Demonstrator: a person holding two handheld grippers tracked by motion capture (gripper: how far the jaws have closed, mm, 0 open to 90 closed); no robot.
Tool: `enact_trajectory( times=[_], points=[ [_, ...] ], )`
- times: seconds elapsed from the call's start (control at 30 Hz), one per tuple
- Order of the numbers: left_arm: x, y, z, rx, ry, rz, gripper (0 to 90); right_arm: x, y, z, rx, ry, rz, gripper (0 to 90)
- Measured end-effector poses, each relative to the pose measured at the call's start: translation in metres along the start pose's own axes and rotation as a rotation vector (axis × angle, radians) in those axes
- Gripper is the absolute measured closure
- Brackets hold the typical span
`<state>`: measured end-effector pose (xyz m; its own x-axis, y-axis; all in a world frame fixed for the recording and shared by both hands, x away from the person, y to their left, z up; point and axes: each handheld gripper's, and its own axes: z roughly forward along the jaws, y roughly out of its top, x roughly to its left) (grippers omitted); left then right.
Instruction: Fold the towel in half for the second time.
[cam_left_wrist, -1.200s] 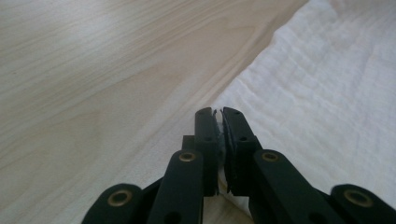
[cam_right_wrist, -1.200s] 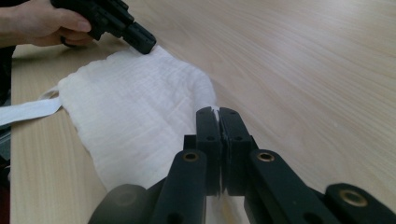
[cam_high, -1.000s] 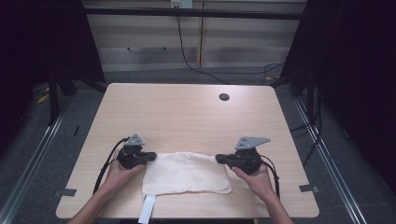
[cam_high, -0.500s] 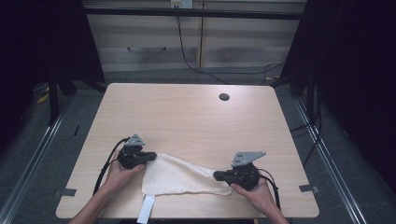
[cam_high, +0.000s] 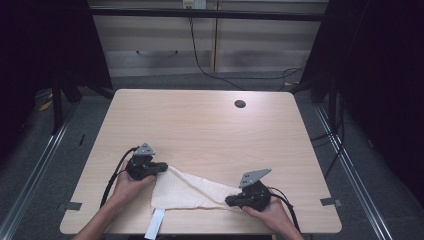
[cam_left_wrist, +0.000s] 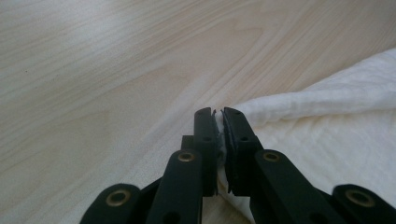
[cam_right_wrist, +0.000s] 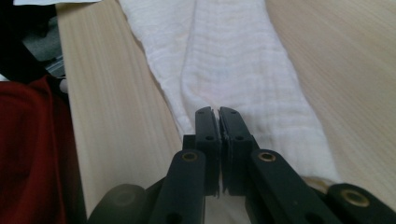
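White cloth (cam_high: 187, 192) lies on the near part of the light wood bench (cam_high: 210, 130), betw. the two grippers. Fabric is off-white, thin, w/ a fine ribbed or gauzy weave that shows as faint cross lines in both gripper views. From the high view its shape is roughly triangular: broad at the left side near the bench's front edge, tapering to a narrow tail toward the right. The upper edge runs diagonally from the left gripper (cam_high: 159, 167) down to the right gripper (cam_high: 231, 201). A pale strip or label (cam_high: 155, 224) pokes out from under the cloth at the front edge of the bench.

Left gripper view: jaws pressed together on a corner of the cloth, a sliver of white fabric visible betw. them; a soft rolled fold of cloth (cam_left_wrist: 336, 100) leads off to the right, rest lying flat below it.

Right gripper view: jaws pressed together, pinching the cloth's narrow end; the cloth (cam_right_wrist: 233, 56) stretches away as a long band w/ a lengthwise crease down its middle, flat on the bench.

Small dark round hole (cam_high: 240, 104) sits far off on the bench's back part.
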<state>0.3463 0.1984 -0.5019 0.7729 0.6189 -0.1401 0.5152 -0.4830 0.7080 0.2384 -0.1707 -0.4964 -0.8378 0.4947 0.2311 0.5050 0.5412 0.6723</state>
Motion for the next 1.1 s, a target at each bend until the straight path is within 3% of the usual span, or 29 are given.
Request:
enact_trajectory(
  times=[0.23,0.27,0.47,0.73,0.77,0.83,0.93,1.1],
  points=[
    [-0.004,0.007,-0.007,-0.052,-0.006,0.004,84.9,-0.002,0.003,0.001,0.003,-0.052,0.011,87.5],
    [-0.005,0.009,-0.011,-0.078,-0.005,0.005,84.9,-0.003,0.003,0.001,0.000,-0.055,0.015,87.4],
    [-0.009,0.014,-0.021,-0.132,-0.018,0.012,85.0,-0.011,0.004,0.001,-0.012,-0.070,0.038,87.4],
    [-0.036,0.030,-0.040,-0.218,-0.066,0.088,84.9,-0.022,0.008,0.000,-0.013,-0.136,0.079,87.5],
    [-0.036,0.030,-0.040,-0.218,-0.066,0.088,84.9,-0.024,0.009,0.001,-0.016,-0.143,0.075,87.6],
    [-0.051,0.030,-0.042,-0.216,-0.076,0.124,85.0,-0.026,0.009,0.000,-0.020,-0.153,0.082,87.5],
    [-0.063,0.025,-0.040,-0.193,-0.096,0.151,85.0,-0.029,0.010,0.000,-0.022,-0.161,0.097,87.5],
    [-0.074,0.013,-0.045,-0.169,-0.109,0.180,85.0,-0.031,0.010,-0.001,-0.019,-0.164,0.105,87.6]
  ],
)
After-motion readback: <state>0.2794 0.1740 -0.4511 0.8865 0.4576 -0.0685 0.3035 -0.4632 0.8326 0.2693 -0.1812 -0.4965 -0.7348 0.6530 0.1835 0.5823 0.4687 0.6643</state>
